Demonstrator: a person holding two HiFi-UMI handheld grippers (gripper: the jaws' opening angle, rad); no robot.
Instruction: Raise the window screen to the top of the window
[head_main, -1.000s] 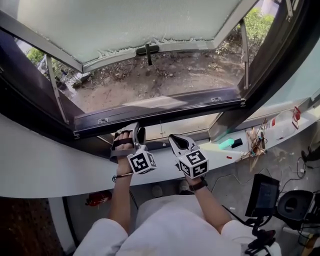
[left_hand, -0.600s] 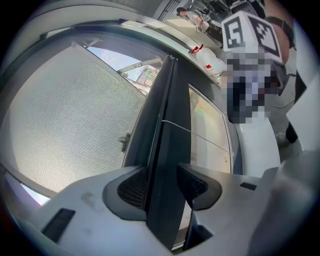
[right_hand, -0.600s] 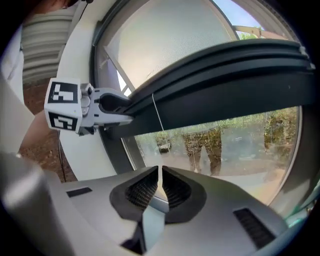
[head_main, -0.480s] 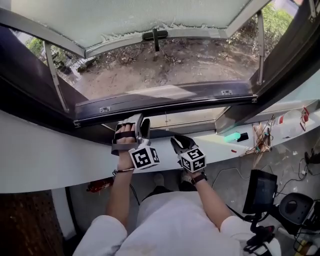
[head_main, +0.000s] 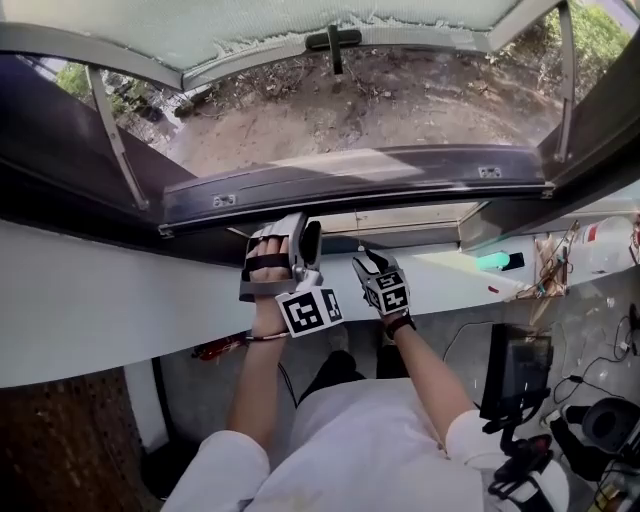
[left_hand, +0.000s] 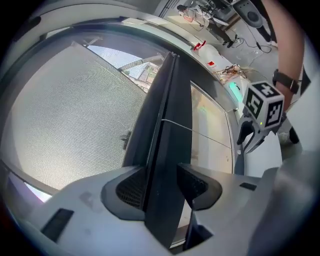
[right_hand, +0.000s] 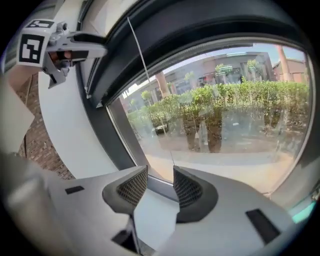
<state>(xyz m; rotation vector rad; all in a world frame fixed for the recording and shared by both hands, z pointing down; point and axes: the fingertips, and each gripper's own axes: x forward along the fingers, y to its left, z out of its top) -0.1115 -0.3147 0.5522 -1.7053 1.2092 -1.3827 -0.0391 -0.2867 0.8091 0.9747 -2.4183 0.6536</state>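
Observation:
The window screen's dark bottom bar (head_main: 400, 185) runs across the head view, with grey mesh (left_hand: 70, 115) above it in the left gripper view. My left gripper (head_main: 297, 236) reaches up to this bar. In its own view the bar (left_hand: 167, 125) passes straight between the pads and my left gripper (left_hand: 160, 182) is shut on it. My right gripper (head_main: 368, 262) hangs lower, just right of the left one and apart from the bar. In the right gripper view its jaws (right_hand: 160, 182) are opening with nothing between them, facing the lower window glass (right_hand: 225, 120).
A white curved sill (head_main: 100, 300) runs under the window. A green object (head_main: 495, 262), loose wires (head_main: 550, 275) and a dark tablet on a stand (head_main: 510, 375) sit at the right. The outer pane is swung out over bare ground (head_main: 400, 100), held by metal stays (head_main: 115, 140).
My right gripper has sunk away from the bar toward the sill, and its jaws have come apart. My left gripper keeps its hold on the bar.

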